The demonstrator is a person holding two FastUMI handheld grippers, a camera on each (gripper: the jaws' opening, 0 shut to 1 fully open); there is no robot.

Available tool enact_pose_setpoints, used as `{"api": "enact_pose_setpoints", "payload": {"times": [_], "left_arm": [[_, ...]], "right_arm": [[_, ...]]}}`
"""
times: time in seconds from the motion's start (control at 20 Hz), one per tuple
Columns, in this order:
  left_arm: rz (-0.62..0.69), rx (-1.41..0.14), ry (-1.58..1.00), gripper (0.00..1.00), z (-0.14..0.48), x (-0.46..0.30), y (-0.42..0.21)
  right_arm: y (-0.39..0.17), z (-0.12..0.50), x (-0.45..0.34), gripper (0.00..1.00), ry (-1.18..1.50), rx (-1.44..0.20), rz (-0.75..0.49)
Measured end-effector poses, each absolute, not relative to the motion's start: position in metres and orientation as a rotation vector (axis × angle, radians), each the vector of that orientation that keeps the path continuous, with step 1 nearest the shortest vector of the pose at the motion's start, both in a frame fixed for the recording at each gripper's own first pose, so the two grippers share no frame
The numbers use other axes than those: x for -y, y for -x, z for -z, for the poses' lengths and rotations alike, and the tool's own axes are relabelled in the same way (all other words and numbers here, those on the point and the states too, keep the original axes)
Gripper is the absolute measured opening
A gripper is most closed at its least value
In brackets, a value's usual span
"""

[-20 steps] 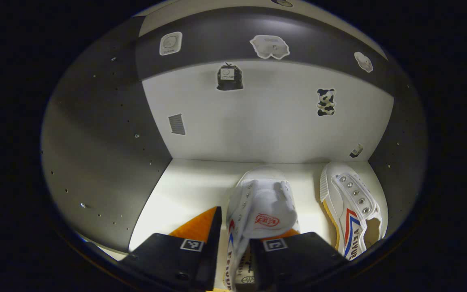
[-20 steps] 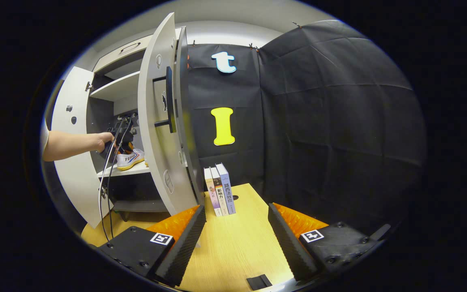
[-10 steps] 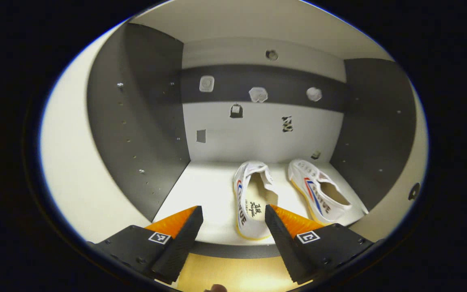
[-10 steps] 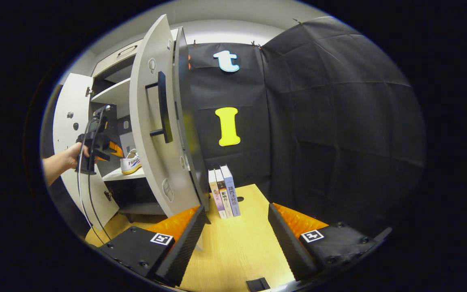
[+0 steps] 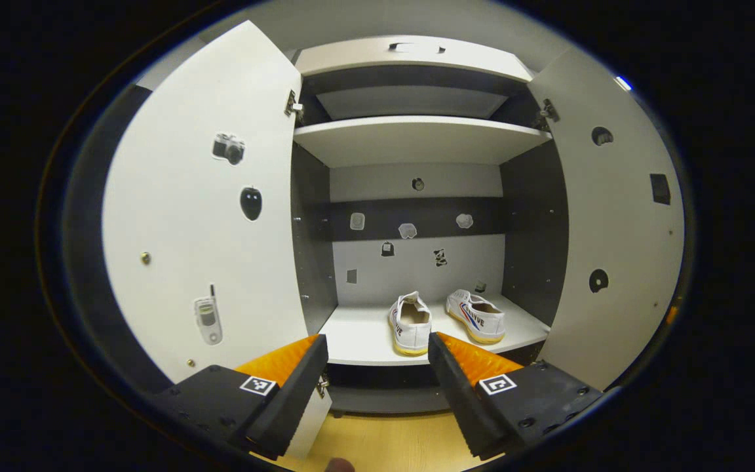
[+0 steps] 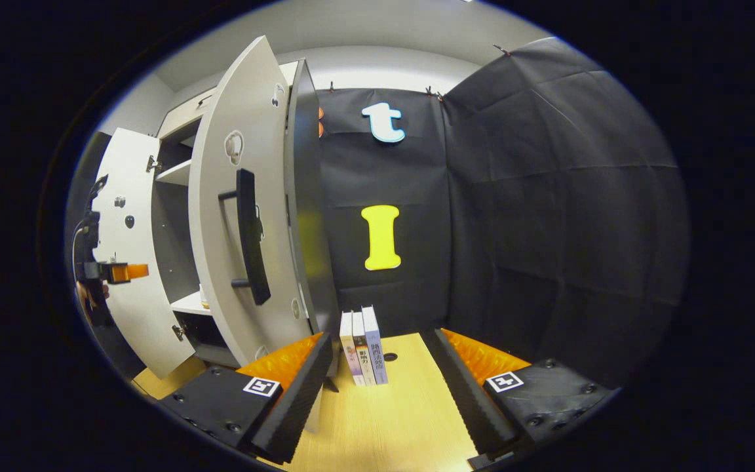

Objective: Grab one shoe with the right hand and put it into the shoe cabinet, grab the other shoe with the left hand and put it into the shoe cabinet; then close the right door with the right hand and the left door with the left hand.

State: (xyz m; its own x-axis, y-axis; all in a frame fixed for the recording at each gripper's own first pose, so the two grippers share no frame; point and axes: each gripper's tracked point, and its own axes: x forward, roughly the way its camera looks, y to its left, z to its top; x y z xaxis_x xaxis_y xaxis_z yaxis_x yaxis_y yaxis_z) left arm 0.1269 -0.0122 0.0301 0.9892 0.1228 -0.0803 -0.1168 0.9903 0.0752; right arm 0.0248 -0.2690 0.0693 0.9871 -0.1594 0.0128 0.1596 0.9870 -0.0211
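square tag on each hand-held gripper

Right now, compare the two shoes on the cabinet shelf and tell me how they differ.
The left shoe points heel-first toward the camera, showing its opening; the right shoe is angled, showing its striped side. The left shoe sits nearer the shelf front edge; the right shoe sits farther back. Both are white sneakers with yellowish soles, upright and apart.

Two shoes side by side on the cabinet shelf, doors either side.
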Motion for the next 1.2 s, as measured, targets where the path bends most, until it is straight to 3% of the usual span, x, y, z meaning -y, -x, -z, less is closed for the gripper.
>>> {"api": "enact_pose_setpoints", "payload": {"times": [0.35,0.95,1.15,1.2], "left_arm": [[-0.109,-0.103,-0.075,0.95,0.006,0.036,-0.055],[-0.058,-0.154,0.002,0.95,0.034,0.028,-0.018],[-0.046,-0.162,0.034,0.95,0.037,0.01,-0.019],[-0.044,-0.162,0.035,0.95,0.037,0.005,-0.019]], "right_arm": [[-0.07,-0.124,0.267,0.98,-0.003,0.065,0.1],[-0.12,-0.153,0.22,0.98,-0.015,0.035,0.037],[-0.12,-0.155,0.216,0.95,0.061,0.036,0.085],[-0.117,-0.154,0.213,1.0,0.066,0.028,0.089]]}}
